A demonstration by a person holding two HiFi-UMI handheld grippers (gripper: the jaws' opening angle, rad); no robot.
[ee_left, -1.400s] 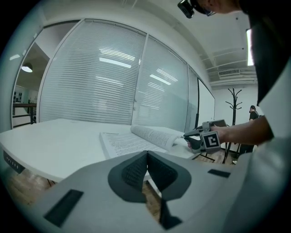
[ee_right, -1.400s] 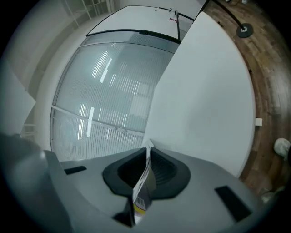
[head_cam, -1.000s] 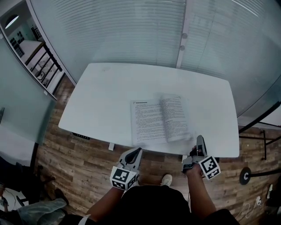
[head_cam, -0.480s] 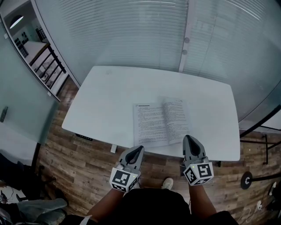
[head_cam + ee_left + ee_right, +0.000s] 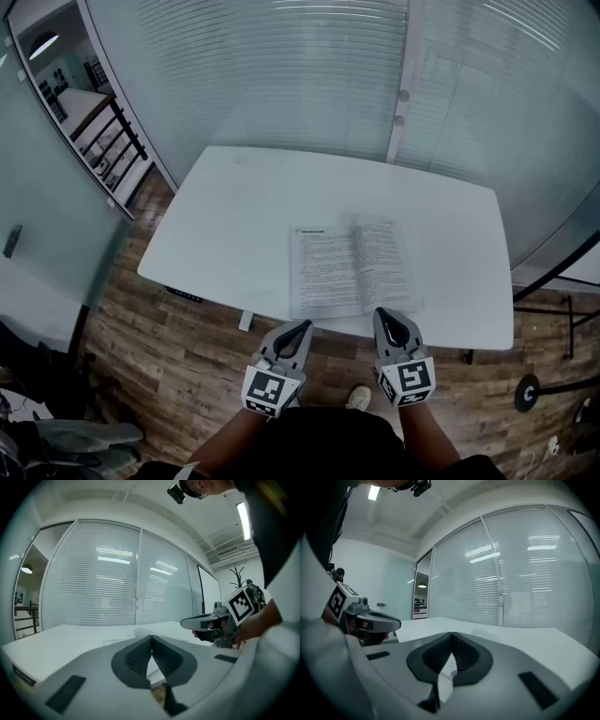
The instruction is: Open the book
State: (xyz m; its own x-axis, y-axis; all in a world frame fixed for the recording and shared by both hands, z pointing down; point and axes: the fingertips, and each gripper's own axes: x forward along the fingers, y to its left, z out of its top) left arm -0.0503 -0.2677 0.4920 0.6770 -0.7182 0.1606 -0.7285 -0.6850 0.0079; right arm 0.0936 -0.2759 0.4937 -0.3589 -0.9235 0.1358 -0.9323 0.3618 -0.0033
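Observation:
The book (image 5: 352,270) lies open and flat near the front edge of the white table (image 5: 234,216), two printed pages facing up. Both grippers hang in front of the table edge, short of the book and touching nothing. My left gripper (image 5: 298,328) is shut and empty, below the left page. My right gripper (image 5: 386,317) is shut and empty, just under the book's front right part. In the left gripper view the jaws (image 5: 151,641) meet at the tip, with the book's edge (image 5: 140,632) low beyond them. In the right gripper view the tips (image 5: 453,637) also meet.
Frosted glass walls with blinds (image 5: 309,75) stand behind the table. Wooden floor (image 5: 178,366) lies below the front edge, with a shoe (image 5: 357,398) between my arms. A black stand base (image 5: 527,392) sits at the right. A railing (image 5: 117,141) runs at the left.
The right-hand pages have settled flat on the table. My right gripper rolled upright, shut its jaws and drew left toward the middle. My left gripper rose a little.

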